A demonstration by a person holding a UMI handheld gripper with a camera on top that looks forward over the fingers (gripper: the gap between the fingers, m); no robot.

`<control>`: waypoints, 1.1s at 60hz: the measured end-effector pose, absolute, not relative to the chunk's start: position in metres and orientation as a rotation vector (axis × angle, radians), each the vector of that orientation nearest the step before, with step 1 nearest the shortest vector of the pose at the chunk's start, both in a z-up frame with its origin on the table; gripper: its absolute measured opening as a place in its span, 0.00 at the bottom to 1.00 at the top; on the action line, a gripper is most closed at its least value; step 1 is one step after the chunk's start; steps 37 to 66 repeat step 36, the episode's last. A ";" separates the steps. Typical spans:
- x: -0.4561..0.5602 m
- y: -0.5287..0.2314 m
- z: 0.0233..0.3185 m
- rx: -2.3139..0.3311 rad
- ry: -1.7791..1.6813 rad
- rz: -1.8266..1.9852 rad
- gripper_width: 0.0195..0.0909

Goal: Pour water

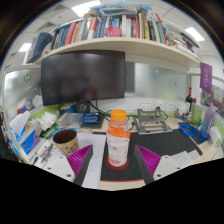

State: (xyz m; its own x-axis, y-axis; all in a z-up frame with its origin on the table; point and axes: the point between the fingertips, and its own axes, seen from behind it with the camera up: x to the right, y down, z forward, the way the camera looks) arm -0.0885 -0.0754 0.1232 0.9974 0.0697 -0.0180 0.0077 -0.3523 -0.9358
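Item: bottle (pixel 118 143), clear plastic w/ orange cap, upright on a white sheet on the surface (pixel 170 143); pale label band round the body, writing too small to read; liquid level couldn't be told. Claw (pixel 118 158) was spread, magenta pads (pixel 148 158) flanking the bottle w/ a gap each side, so the bottle stood between the fingers, not pinched. Cup (pixel 66 141), brown paper type, stood left of the bottle just beyond the left finger; contents not visible. Behind: dark monitor (pixel 83 77), screen off; metal rack (pixel 152 122) to the right of it. Above: shelf (pixel 110 45) packed w/ books (pixel 105 27), spines unreadable. Misc. desk clutter at both sides, not identifiable.
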 end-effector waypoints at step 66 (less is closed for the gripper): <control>-0.079 -0.137 0.225 -1.893 0.050 -0.072 0.93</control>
